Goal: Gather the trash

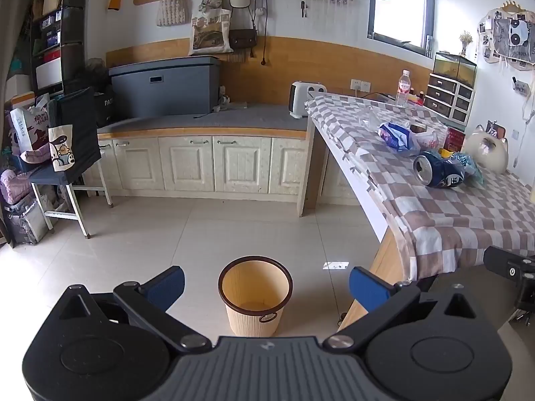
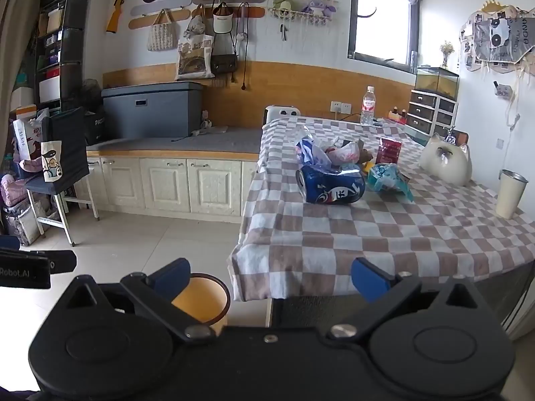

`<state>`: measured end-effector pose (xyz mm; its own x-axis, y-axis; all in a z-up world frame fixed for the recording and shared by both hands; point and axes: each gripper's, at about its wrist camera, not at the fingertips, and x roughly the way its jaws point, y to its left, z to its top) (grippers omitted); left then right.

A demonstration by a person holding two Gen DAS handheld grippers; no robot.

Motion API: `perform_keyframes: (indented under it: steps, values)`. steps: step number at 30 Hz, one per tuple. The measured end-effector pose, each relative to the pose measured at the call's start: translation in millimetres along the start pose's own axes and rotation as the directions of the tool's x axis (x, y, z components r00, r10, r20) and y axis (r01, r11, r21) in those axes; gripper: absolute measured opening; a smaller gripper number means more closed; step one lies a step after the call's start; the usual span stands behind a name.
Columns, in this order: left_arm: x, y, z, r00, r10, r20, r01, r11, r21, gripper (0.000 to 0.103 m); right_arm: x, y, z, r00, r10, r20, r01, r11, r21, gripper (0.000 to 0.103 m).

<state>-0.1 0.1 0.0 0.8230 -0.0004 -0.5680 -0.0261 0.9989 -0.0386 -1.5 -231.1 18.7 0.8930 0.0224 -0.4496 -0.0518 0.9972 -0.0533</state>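
A beige waste bin (image 1: pixel 255 295) with a dark rim stands on the floor beside the table; it also shows in the right wrist view (image 2: pixel 204 299). My left gripper (image 1: pixel 265 284) is open and empty above the bin. My right gripper (image 2: pixel 271 277) is open and empty at the table's near edge. On the checked tablecloth (image 2: pixel 384 230) lie a crushed blue can (image 2: pixel 331 185), a teal wrapper (image 2: pixel 388 177), a blue-white plastic bag (image 2: pixel 309 150) and a crumpled white bag (image 2: pixel 346 152). The can (image 1: pixel 438 168) and the blue-white bag (image 1: pixel 396 135) also show in the left wrist view.
On the table stand a white cat-shaped jar (image 2: pixel 446 160), a metal cup (image 2: pixel 510 193), a red packet (image 2: pixel 389 150) and a water bottle (image 2: pixel 367 105). A low cabinet (image 1: pixel 200 153) runs along the back wall. A folding chair (image 1: pixel 67 153) with bags stands left.
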Motion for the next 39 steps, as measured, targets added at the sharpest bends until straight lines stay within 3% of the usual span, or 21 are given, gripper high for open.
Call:
perform_keyframes:
  steps: [39]
  values:
    - [0.2, -0.1, 0.1, 1.000, 0.000, -0.013, 0.000, 1.000, -0.002, 0.103, 1.9, 1.4, -3.7, 1.000, 0.003, -0.017, -0.003, 1.000, 0.007, 0.103]
